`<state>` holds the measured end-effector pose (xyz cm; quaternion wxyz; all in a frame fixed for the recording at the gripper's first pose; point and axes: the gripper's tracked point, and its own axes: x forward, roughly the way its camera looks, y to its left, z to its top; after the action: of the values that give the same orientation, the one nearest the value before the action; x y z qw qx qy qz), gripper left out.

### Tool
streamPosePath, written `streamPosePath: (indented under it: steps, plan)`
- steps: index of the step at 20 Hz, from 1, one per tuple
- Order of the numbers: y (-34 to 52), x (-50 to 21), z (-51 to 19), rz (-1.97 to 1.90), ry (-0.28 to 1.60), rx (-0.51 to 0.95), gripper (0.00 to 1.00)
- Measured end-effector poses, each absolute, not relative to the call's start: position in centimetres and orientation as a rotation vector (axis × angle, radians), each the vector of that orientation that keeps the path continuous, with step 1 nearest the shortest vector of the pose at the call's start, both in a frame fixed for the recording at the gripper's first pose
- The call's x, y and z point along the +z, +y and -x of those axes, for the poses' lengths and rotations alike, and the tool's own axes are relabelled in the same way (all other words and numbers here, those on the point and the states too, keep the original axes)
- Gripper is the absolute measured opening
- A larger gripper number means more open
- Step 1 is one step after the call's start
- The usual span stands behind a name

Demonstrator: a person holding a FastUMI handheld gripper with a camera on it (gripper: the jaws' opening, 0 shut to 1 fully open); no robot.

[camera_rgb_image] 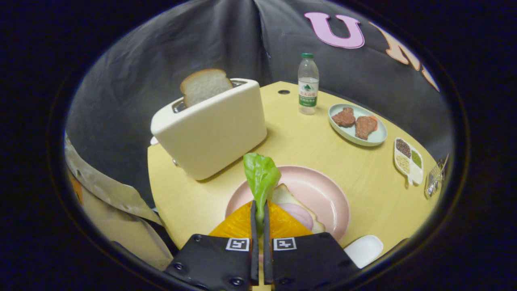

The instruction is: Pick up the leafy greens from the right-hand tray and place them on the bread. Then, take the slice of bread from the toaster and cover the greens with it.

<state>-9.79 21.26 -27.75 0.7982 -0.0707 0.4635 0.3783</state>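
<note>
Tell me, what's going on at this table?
A person's handheld gripper is shut on a green lettuce leaf, holding it upright above the round pink plate, where a slice of bread with ham lies just beyond the fingers. Another slice of white bread sticks up from the cream toaster, not yet taken. The leaf is not yet on the bread.

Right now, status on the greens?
Hand-held gripper shut on greens. Greens over the pink plate, above the bread. Toast in toaster. Nothing in the way.
</note>
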Motion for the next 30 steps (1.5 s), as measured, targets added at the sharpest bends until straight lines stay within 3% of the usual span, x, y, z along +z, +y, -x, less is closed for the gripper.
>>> streamPosePath:
  steps: [1,13,21,30]
  plan:
    - [20.4,-28.4,9.4,0.174,1.007,0.791,0.08]
    - [18.5,-31.8,10.7,0.310,1.094,0.817,0.54]
    - [16.1,-30.2,12.3,0.375,1.124,0.824,1.00]
    - [21.0,-20.1,7.4,0.290,0.952,0.784,0.99]
